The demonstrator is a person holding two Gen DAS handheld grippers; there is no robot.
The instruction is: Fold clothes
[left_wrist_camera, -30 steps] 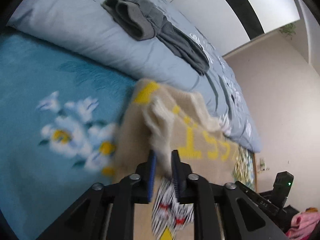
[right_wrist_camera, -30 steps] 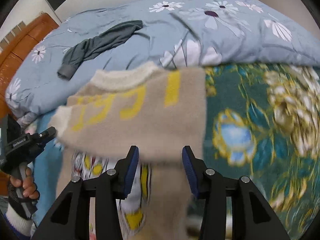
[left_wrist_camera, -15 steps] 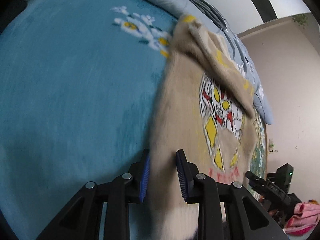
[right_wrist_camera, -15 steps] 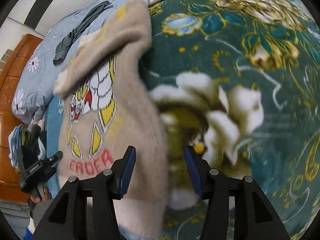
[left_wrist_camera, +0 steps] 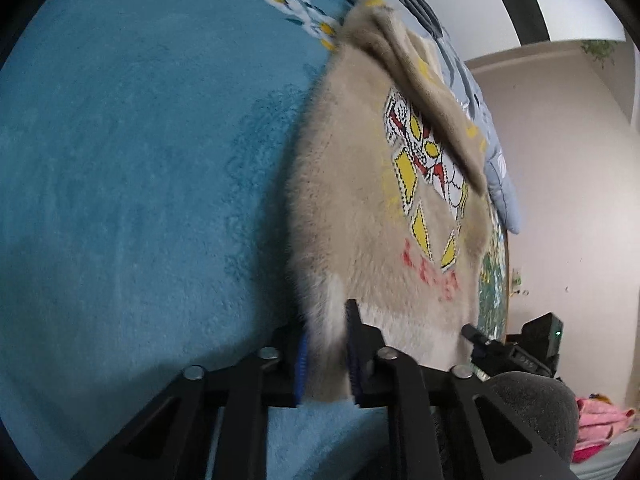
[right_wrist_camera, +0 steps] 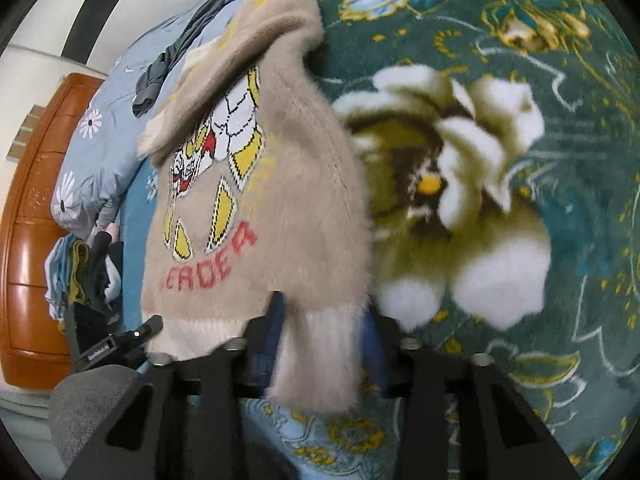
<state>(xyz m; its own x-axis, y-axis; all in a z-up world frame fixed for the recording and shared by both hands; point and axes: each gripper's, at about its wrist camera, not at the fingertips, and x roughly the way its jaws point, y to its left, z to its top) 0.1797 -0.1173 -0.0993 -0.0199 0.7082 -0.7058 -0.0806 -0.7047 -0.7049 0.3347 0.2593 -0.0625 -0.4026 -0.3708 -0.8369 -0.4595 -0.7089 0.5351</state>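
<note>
Both fingers (left_wrist_camera: 325,354) (right_wrist_camera: 320,344) on beige sweater (left_wrist_camera: 360,216) hem, right closing.

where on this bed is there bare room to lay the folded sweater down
Bare: the blue blanket on the side of the sweater away from the other tongs, and the green flowered blanket on its opposite side. Crowded: the grey-blue duvet beyond, with a dark garment on it, and a clothes pile by the wooden headboard.

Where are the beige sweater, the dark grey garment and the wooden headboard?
beige sweater (right_wrist_camera: 280,208): right wrist view, on its fuzzy front beside the print.
dark grey garment (right_wrist_camera: 168,64): right wrist view, on its crumpled middle.
wooden headboard (right_wrist_camera: 28,240): right wrist view, on its orange panel.
</note>
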